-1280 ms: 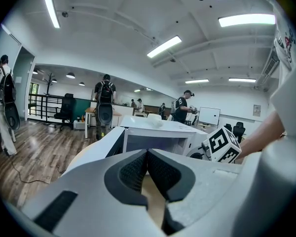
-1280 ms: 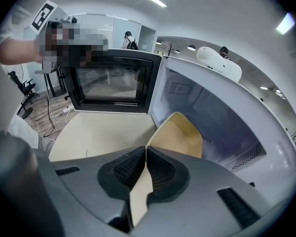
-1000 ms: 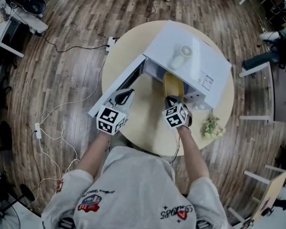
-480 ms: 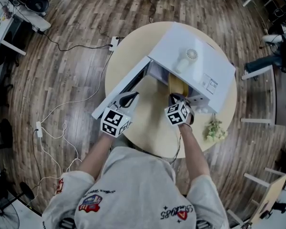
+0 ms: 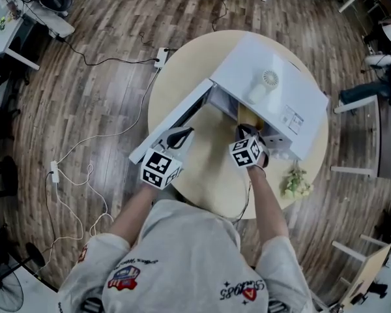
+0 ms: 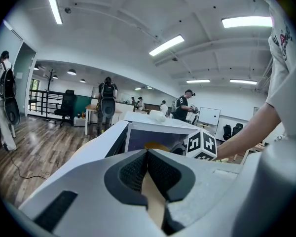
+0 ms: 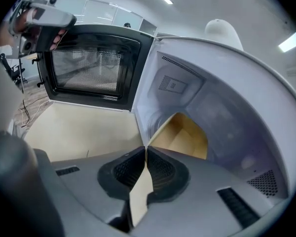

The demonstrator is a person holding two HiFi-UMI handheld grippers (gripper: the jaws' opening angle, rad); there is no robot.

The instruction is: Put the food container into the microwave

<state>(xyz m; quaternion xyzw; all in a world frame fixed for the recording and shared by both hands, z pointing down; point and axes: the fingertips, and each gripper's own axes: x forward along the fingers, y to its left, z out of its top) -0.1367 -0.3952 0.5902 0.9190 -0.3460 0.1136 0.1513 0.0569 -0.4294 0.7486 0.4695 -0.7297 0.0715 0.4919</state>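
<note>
The jaws of the right gripper (image 7: 146,149) were clenched on the thin near wall of a tan, open-topped paper food container (image 7: 185,135). Just beyond the jaws, most of that container was already inside the pale cavity of a white, box-shaped microwave (image 7: 227,98), with its near edge at the threshold. Whether its base rested on the cavity floor could not be told.

To the left of those jaws, the microwave's black-framed glass door (image 7: 91,68) stood swung wide open. Below and in front of them lay the pale beige round table (image 7: 79,132).

The left gripper (image 6: 147,152) had its jaws pressed together on nothing. It hovered near the free edge of the open door, well left of the container. Whether it touched the door could not be told.

The step in hand looked to be sliding the container fully inside. Done well, the push would run straight and level, so the flimsy wall did not buckle. It would go deep enough for the door to close. The jaws would best let go only once the base sat flat, then back out straight.
</note>
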